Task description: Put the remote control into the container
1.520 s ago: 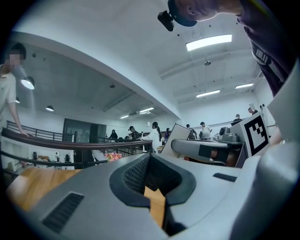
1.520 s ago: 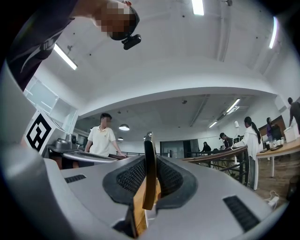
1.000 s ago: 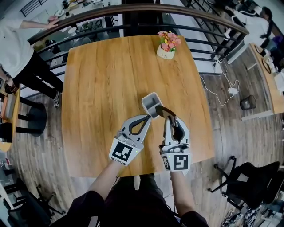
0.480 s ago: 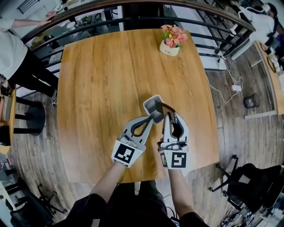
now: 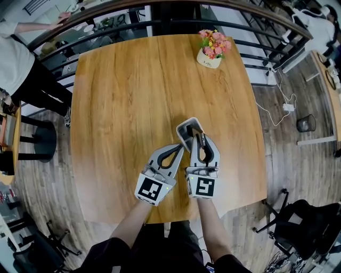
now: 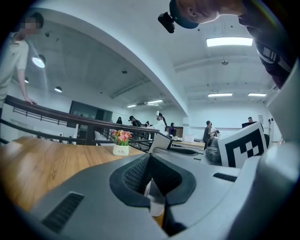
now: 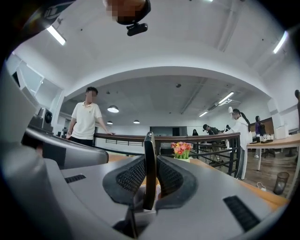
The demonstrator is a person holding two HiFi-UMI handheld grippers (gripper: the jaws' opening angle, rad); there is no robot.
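A small grey container stands on the wooden table near its front. My right gripper is shut on the dark, thin remote control, which stands on edge between the pads. In the head view the remote's far end reaches over the container's opening. My left gripper is closed at the container's near-left corner, and a pale strip of its wall sits between the pads. The two grippers lie side by side, almost touching.
A white pot of pink flowers stands at the table's far right. A dark railing runs behind the table, with a person leaning on it at the left. The table's front edge is just behind my grippers.
Both grippers have come lower. The right one has shifted left with the remote, from beside the container to over its opening, and now sits close against the left one.
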